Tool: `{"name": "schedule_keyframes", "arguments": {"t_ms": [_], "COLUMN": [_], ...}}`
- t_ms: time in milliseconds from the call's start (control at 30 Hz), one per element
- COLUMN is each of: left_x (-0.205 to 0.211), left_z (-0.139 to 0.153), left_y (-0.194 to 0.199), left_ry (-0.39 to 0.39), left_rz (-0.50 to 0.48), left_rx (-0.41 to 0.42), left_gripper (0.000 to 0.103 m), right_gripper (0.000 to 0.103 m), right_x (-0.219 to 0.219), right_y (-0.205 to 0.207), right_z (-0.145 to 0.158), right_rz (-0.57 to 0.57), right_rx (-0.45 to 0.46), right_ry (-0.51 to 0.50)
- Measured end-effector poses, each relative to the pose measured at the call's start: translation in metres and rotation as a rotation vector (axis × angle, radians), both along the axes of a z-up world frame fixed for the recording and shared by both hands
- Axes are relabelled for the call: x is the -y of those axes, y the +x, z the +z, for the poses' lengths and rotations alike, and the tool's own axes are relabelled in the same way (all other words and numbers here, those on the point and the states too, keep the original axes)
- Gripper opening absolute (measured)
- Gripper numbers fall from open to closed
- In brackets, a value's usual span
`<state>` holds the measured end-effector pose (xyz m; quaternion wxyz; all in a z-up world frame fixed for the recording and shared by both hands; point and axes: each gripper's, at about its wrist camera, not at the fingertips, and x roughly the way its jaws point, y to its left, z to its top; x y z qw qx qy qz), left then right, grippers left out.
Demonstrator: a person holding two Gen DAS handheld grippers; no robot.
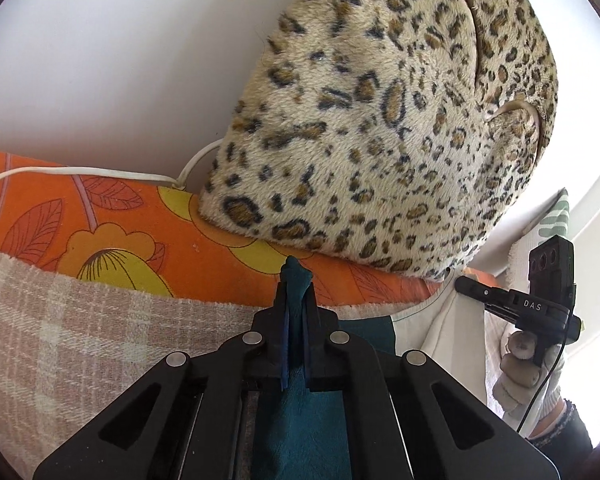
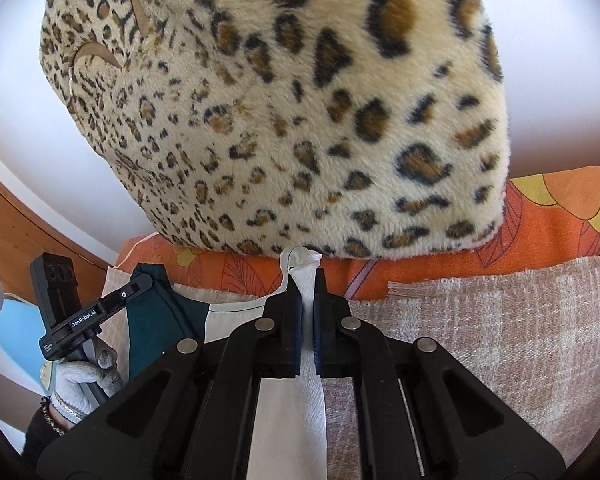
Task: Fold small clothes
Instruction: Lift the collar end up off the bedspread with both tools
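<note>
Two claws are engaged on one garment, part teal, part white. The left claw is clamped tight on a bunched teal fold at lower centre of its frame. The right claw is clamped tight on a bunched white fold at lower centre of its frame. The garment hangs between them above a pink checked blanket, which overlies an orange floral sheet. A leopard-print cushion fills the upper frame, resting on the sheet against a white wall. Gloved hands hold both devices.
</note>
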<state>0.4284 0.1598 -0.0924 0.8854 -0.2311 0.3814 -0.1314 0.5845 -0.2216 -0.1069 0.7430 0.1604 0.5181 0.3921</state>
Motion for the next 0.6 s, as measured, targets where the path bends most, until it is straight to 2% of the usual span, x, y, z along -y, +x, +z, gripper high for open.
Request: {"name": "schedule_keyframes", "arguments": {"t_ms": [267,367,600], "left_x": [0.004,0.011,0.019], "left_z": [0.029,0.042,0.073], "left_y": [-0.019,-0.031,-0.067], "left_ry": [-0.037,-0.005,-0.018], "left_rz": [-0.036,-0.057,-0.076], "left_rx": [0.077,0.1,0.129], "left_gripper": [0.002,0.002,0.002], "right_gripper": [0.005,0.005,0.005], "right_x": [0.019,0.03,0.038], "right_y": [-0.009,-0.016,-0.05], "right_z": [0.036,0.054,0.089], "right_rz": [0.0,0.007,0.034], "right_rx": [0.026,0.04,0.077], "right_ry": [0.059,0.078,0.089]}}
